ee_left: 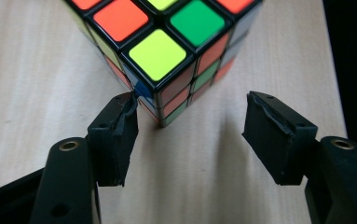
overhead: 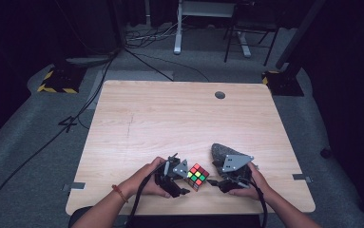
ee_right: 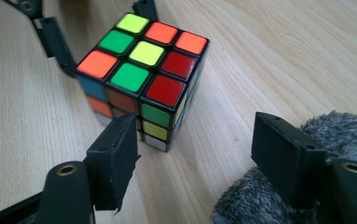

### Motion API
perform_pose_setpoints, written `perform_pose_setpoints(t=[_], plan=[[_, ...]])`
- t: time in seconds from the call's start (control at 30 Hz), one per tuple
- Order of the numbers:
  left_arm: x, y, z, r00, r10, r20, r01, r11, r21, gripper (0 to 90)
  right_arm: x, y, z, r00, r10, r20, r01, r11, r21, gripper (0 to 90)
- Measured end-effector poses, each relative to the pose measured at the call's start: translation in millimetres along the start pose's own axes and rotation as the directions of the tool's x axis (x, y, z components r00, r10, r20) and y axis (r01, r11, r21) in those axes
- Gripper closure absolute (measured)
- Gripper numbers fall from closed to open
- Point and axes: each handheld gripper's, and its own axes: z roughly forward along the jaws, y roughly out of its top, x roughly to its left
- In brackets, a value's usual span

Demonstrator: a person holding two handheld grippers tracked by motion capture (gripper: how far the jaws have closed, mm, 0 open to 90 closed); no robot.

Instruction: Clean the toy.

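A person sits at the near edge of a pale wooden table (overhead: 179,118), forearms entering from the bottom of the high view, a two-jaw gripper in each hand. Low in the middle of that view, a colour-scrambled puzzle cube (overhead: 197,176) rests on the tabletop between the two tools. The left gripper (overhead: 182,183) sits just left of the cube, and the right gripper (overhead: 213,181) just right of it. In the left gripper view the cube (ee_left: 167,51) fills the upper middle of the frame, one lower corner pointing down into the gap between the black jaws; the left-hand jaw's tip is at the cube's lower edge, the right-hand jaw stands clear of it, so the claw is open and grips nothing. In the right gripper view the cube (ee_right: 141,79) lies in the upper centre, ahead of jaws that are spread wide and hold nothing; a grey fuzzy object (ee_right: 325,135) lies at the lower right, behind the right-hand jaw.
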Motion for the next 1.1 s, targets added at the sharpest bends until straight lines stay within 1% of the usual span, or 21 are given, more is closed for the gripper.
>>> perform_pose_setpoints(t=[0.07, 0.13, 0.2, 0.27, 0.33, 0.37, 0.43, 0.47, 0.5, 0.53, 0.6, 0.63, 0.7, 0.73, 0.8, 0.87, 0.9, 0.93, 0.97, 1.03, 1.1], plan=[[-3.8, 0.8, 2.4, 0.9999, 0.012, -0.001, -0.012, 0.9998, 0.013, 35.2, -0.8, -0.2, 1.2, 0.9999, -0.007, 0.013, 0.007, 1.000, 0.008, 31.6], [-5.2, 1.0, 4.0, 0.9999, 0.011, -0.004, -0.011, 0.9999, 0.008, 33.2, -1.4, -1.0, 2.0, 0.9998, -0.008, 0.019, 0.007, 1.000, 0.012, 31.6], [-5.6, 1.7, 4.6, 0.9999, 0.013, 0.007, -0.013, 0.9999, 0.006, 33.2, -3.2, -2.6, 1.8, 0.9995, -0.006, 0.030, 0.006, 1.000, 0.015, 31.7], [-6.7, 2.6, 6.0, 0.9997, 0.015, 0.019, -0.015, 0.9999, -0.001, 33.2, -6.5, -4.3, 1.0, 0.9990, 0.009, 0.045, -0.009, 1.000, 0.014, 32.5], [-7.5, 4.1, 7.3, 0.9998, 0.018, 0.013, -0.018, 0.9998, -0.002, 33.0, -10.2, -6.0, 0.5, 0.9982, 0.021, 0.056, -0.021, 1.000, 0.011, 32.6], [-6.7, 4.4, 7.8, 0.9998, 0.018, 0.011, -0.018, 0.9998, -0.007, 31.0, -11.8, -6.6, 0.4, 0.9979, 0.031, 0.057, -0.031, 0.999, 0.008, 32.6], [-3.4, 3.8, 6.8, 0.9999, -0.009, -0.008, 0.009, 0.9999, -0.012, 25.1, -13.8, -7.5, 0.2, 0.9975, 0.032, 0.063, -0.033, 0.999, 0.010, 32.8], [-0.2, 3.2, 6.4, 0.9994, -0.030, -0.014, 0.030, 0.9994, -0.020, 21.5, -14.4, -7.8, -0.2, 0.9978, 0.032, 0.059, -0.032, 0.999, 0.009, 33.1], [2.9, 2.5, 5.5, 0.9981, -0.052, -0.032, 0.051, 0.9983, -0.029, 18.1, -14.4, -8.0, -0.8, 0.9980, 0.029, 0.055, -0.030, 1.000, 0.009, 33.3], [5.5, 2.1, 4.0, 0.9966, -0.068, -0.047, 0.066, 0.9970, -0.042, 17.0, -14.1, -8.0, -1.2, 0.9982, 0.026, 0.055, -0.026, 1.000, 0.010, 33.4], [10.4, 3.5, 1.9, 0.9948, -0.083, -0.059, 0.078, 0.9937, -0.080, 16.1, -14.0, -8.3, -1.7, 0.9987, 0.022, 0.046, -0.022, 1.000, 0.009, 33.5], [12.2, 5.4, 1.3, 0.9946, -0.076, -0.071, 0.069, 0.9934, -0.092, 16.1, -13.8, -8.2, -1.5, 0.9989, 0.022, 0.042, -0.022, 1.000, 0.010, 33.5], [16.0, 10.3, 2.2, 0.9950, -0.060, -0.080, 0.052, 0.9939, -0.098, 16.0, -12.9, -7.9, -0.7, 0.9993, 0.015, 0.033, -0.015, 1.000, 0.012, 33.5], [17.9, 12.8, 4.0, 0.9953, -0.066, -0.071, 0.058, 0.9931, -0.102, 16.0, -12.3, -7.5, -0.4, 0.9996, 0.011, 0.025, -0.011, 1.000, 0.011, 33.6], [21.5, 18.7, 8.7, 0.9981, -0.040, -0.047, 0.035, 0.9941, -0.103, 16.1, -10.8, -6.4, 1.2, 0.9997, 0.004, 0.025, -0.004, 1.000, 0.018, 33.8], [22.8, 24.9, 14.3, 0.9985, -0.017, -0.052, 0.013, 0.9962, -0.086, 15.5, -9.5, -5.4, 2.8, 0.9998, -0.004, 0.020, 0.003, 1.000, 0.026, 33.8], [23.5, 27.2, 17.0, 0.9991, -0.005, -0.042, 0.001, 0.9963, -0.086, 15.8, -9.1, -5.3, 3.2, 0.9998, -0.005, 0.021, 0.005, 1.000, 0.029, 33.9], [23.2, 28.9, 20.1, 0.9995, -0.003, -0.031, 0.000, 0.9964, -0.085, 16.5, -8.7, -5.5, 3.8, 0.9999, -0.008, 0.014, 0.007, 1.000, 0.031, 33.9], [22.8, 30.0, 23.5, 0.9998, 0.005, -0.019, -0.006, 0.9971, -0.076, 16.9, -8.2, -5.9, 4.6, 1.0000, -0.006, 0.005, 0.006, 0.999, 0.031, 33.9], [22.0, 30.4, 25.7, 0.9999, 0.015, -0.004, -0.015, 0.9982, -0.057, 18.5, -7.8, -6.3, 5.8, 0.9998, -0.017, 0.007, 0.017, 0.999, 0.038, 33.9], [20.6, 30.5, 27.3, 0.9999, 0.017, 0.000, -0.017, 0.9986, -0.050, 19.8, -7.3, -6.1, 6.0, 0.9998, -0.018, -0.002, 0.018, 0.999, 0.036, 33.8]])
